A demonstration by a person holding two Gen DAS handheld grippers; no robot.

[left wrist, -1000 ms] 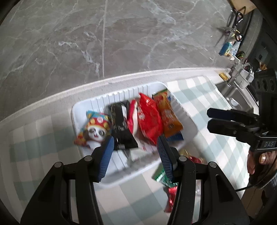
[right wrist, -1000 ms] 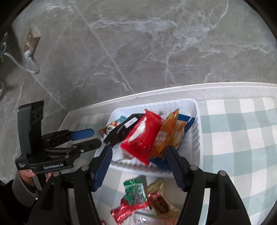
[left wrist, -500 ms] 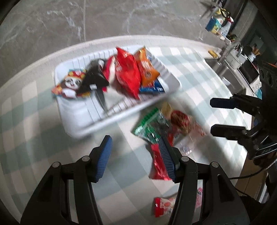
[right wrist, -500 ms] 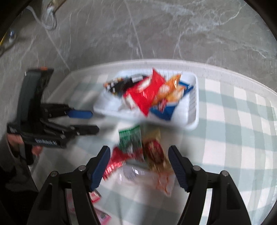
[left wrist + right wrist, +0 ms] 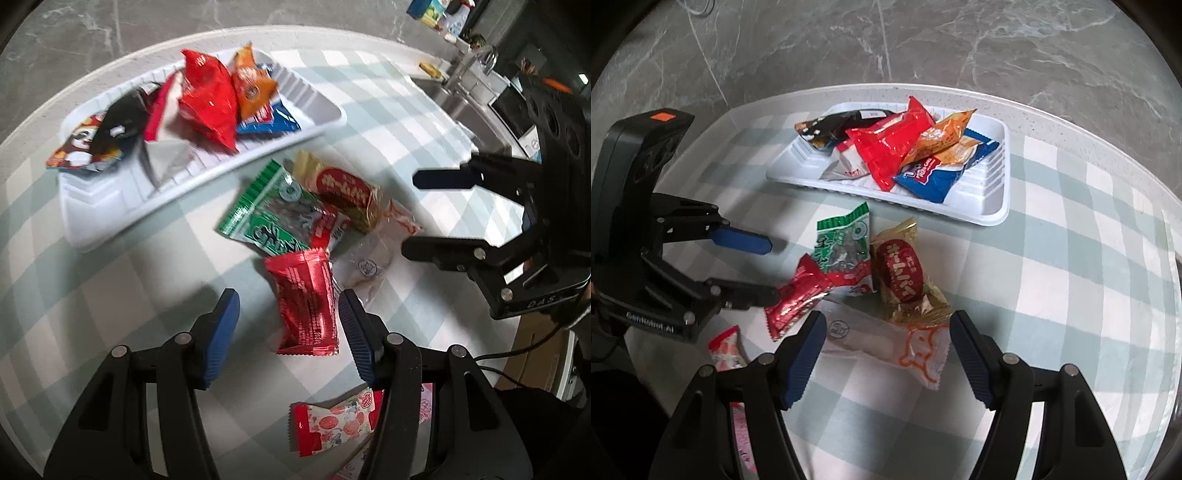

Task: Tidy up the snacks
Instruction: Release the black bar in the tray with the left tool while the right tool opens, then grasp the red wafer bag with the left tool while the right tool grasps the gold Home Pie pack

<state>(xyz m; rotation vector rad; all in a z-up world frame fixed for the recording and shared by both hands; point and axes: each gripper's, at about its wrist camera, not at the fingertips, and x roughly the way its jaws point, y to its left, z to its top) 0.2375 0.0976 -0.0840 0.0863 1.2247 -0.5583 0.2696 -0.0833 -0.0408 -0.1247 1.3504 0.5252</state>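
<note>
A white tray (image 5: 314,122) (image 5: 993,206) at the far side of the checked table holds several packets, among them a red bag (image 5: 208,99) (image 5: 886,147). Loose packets lie in front of it: green (image 5: 266,218) (image 5: 842,236), gold and red (image 5: 343,192) (image 5: 901,273), white with orange print (image 5: 369,258) (image 5: 886,343), and red foil (image 5: 306,306) (image 5: 798,295). My left gripper (image 5: 290,332) (image 5: 768,267) is open astride the red foil packet. My right gripper (image 5: 886,354) (image 5: 410,216) is open over the white packet. Neither holds anything.
A red and white packet (image 5: 332,421) (image 5: 726,349) and a pink one (image 5: 742,424) lie near the table's front edge. A sink with a tap (image 5: 472,62) and bottles (image 5: 432,11) stand beyond the table at the right. Grey marbled floor surrounds the round table.
Both grippers have swung down and back from over the tray to the loose pile in front of it. Their jaws stay apart, and no packet has moved.
</note>
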